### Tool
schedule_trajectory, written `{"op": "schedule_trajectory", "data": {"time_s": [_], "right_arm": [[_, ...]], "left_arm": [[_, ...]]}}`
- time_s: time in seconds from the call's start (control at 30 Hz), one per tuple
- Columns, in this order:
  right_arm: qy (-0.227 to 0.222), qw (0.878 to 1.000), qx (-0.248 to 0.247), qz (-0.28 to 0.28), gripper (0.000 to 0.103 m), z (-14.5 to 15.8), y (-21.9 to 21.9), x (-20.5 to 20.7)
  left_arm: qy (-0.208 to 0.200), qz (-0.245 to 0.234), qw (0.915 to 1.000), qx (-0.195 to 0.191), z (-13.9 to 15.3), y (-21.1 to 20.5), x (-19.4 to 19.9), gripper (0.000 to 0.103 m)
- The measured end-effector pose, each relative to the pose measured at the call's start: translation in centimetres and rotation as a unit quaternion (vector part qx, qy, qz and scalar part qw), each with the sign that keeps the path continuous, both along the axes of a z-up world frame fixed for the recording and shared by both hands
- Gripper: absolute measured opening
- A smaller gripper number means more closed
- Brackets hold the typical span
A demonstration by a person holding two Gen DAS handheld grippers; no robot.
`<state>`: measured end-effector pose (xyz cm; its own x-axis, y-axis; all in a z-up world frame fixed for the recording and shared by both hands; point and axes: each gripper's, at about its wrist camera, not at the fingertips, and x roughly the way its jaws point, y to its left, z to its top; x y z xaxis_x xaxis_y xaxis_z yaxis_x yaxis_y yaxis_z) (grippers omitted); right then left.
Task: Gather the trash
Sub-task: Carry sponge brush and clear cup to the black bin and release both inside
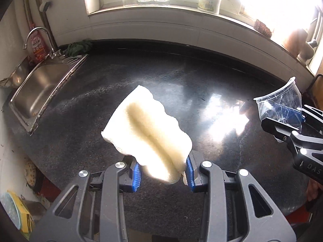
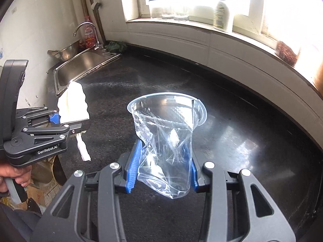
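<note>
1. Here, the left gripper (image 1: pixel 162 173) is clamped on a white, spongy piece of foam trash (image 1: pixel 147 129), its blue pads (image 1: pixel 136 174) pressing the lower end from both sides.
2. The foam trash is held up off the dark speckled surface (image 1: pixel 141 76), tilted so its upper end leans toward the left in the left wrist view.
3. The right gripper (image 2: pixel 161 171) is closed on a crumpled clear plastic cup (image 2: pixel 167 135), squeezed at its lower half between the blue pads (image 2: pixel 133 165).
4. The cup's rim faces up and away from the gripper; its wall is creased and split along one side.
5. The cup, too, is in the air above the surface, not resting on it.
6. In the right wrist view the left gripper sits at the left edge with the foam trash sticking up from it, held by a hand (image 2: pixel 14 175) on its handle; the two grippers are apart.
7. A steel sink (image 1: pixel 40 88) with a curved faucet (image 1: pixel 38 36) lies at the far left of the surface, a green cloth (image 1: pixel 79 47) beside its back corner.
8. A white bottle (image 2: pixel 223 14) stands on the bright windowsill (image 2: pixel 181 25) behind the surface.
</note>
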<state>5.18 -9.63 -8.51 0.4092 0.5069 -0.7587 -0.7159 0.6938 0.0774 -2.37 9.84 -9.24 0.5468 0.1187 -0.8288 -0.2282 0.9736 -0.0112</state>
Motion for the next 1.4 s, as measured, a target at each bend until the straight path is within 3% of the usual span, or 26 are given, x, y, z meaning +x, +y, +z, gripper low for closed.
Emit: {"op": "schedule_trajectory", "data": {"time_s": [0.17, 0.3, 0.5, 0.7, 0.83, 0.93, 1.17, 1.27, 1.4], "right_arm": [[0.007, 0.995, 0.007, 0.097, 0.041, 0.7, 7.6, -2.4], [0.009, 0.982, 0.007, 0.186, 0.041, 1.1, 14.2, -5.8], [0.032, 0.948, -0.003, 0.316, 0.041, 0.1, 23.4, -12.7], [0.061, 0.909, -0.021, 0.411, 0.041, -2.0, 30.4, -19.7], [0.078, 0.89, -0.045, 0.447, 0.041, -4.3, 34.3, -23.3], [0.091, 0.881, -0.066, 0.46, 0.042, -6.5, 36.6, -24.9], [0.124, 0.874, -0.129, 0.452, 0.042, -13.2, 42.1, -26.0], [0.133, 0.872, -0.145, 0.448, 0.043, -14.9, 43.7, -26.0], [0.135, 0.871, -0.155, 0.447, 0.043, -15.8, 44.9, -26.3]], "left_arm": [[-0.003, 0.091, 0.9957, 0.016, 0.4, 6.2, -5.5, 0.034], [0.008, 0.175, 0.9842, 0.024, -0.3, 10.7, -11.0, 0.034], [0.032, 0.293, 0.9557, 0.01, -2.7, 15.5, -19.0, 0.034], [0.035, 0.372, 0.9274, -0.018, -5.2, 18.7, -25.4, 0.034], [0.034, 0.405, 0.9127, -0.037, -7.3, 20.7, -28.2, 0.034], [0.018, 0.417, 0.9069, -0.055, -9.2, 21.8, -29.2, 0.035], [0.022, 0.432, 0.8967, -0.095, -15.7, 25.2, -29.7, 0.035], [0.022, 0.437, 0.8923, -0.113, -17.4, 26.3, -29.9, 0.035], [0.023, 0.431, 0.894, -0.121, -18.7, 27.0, -30.0, 0.036]]}}
